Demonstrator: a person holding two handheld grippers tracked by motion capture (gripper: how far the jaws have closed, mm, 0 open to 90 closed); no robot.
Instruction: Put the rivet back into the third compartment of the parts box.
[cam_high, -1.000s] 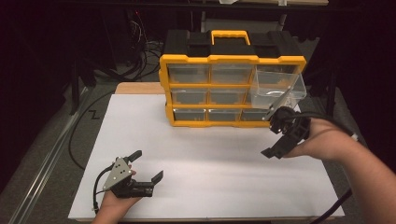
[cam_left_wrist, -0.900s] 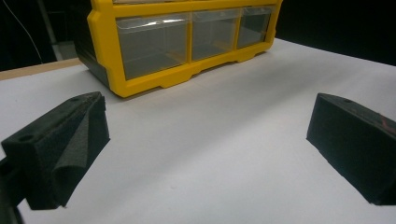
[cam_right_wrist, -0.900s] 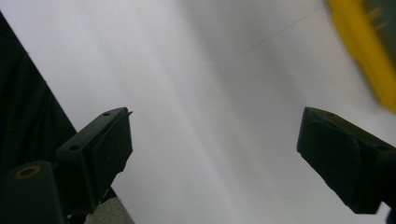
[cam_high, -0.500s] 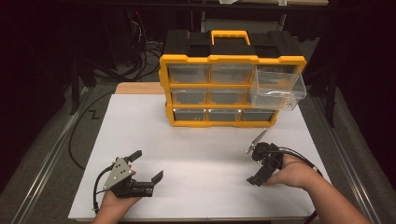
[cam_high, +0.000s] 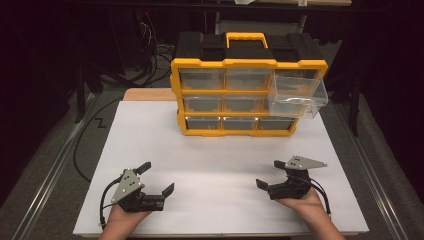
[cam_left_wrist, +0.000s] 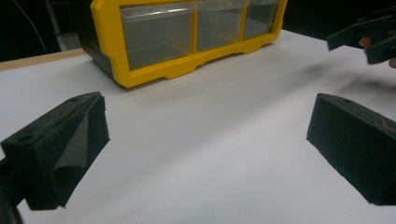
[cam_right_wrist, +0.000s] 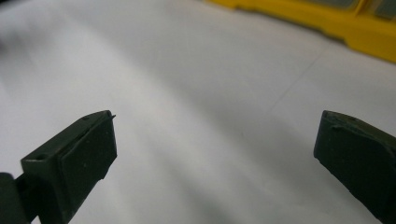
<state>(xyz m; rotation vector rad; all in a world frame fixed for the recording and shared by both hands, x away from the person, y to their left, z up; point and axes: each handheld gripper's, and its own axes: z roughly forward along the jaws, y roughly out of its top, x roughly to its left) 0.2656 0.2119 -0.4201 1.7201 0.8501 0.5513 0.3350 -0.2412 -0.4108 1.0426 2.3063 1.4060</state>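
A yellow and black drawer organizer (cam_high: 240, 95) stands at the far side of the white table top (cam_high: 220, 160). Its top right clear drawer (cam_high: 297, 97) is pulled out and looks empty. My left gripper (cam_high: 157, 178) rests near the front left edge, open, with nothing between its jaws (cam_left_wrist: 205, 140). My right gripper (cam_high: 269, 173) sits low over the front right of the table. Its jaws have just been opening and now stand wide apart over bare white surface (cam_right_wrist: 215, 158). The organizer's yellow base (cam_right_wrist: 327, 18) shows far ahead in the right gripper view.
A strip of wooden board (cam_high: 147, 94) shows behind the white top, left of the organizer. Black cables (cam_high: 100, 125) lie on the floor at the left. The other drawers of the organizer (cam_left_wrist: 187, 32) are pushed in.
My right gripper came down and back from beside the pulled-out drawer to the front right of the table. The left gripper stayed where it was.
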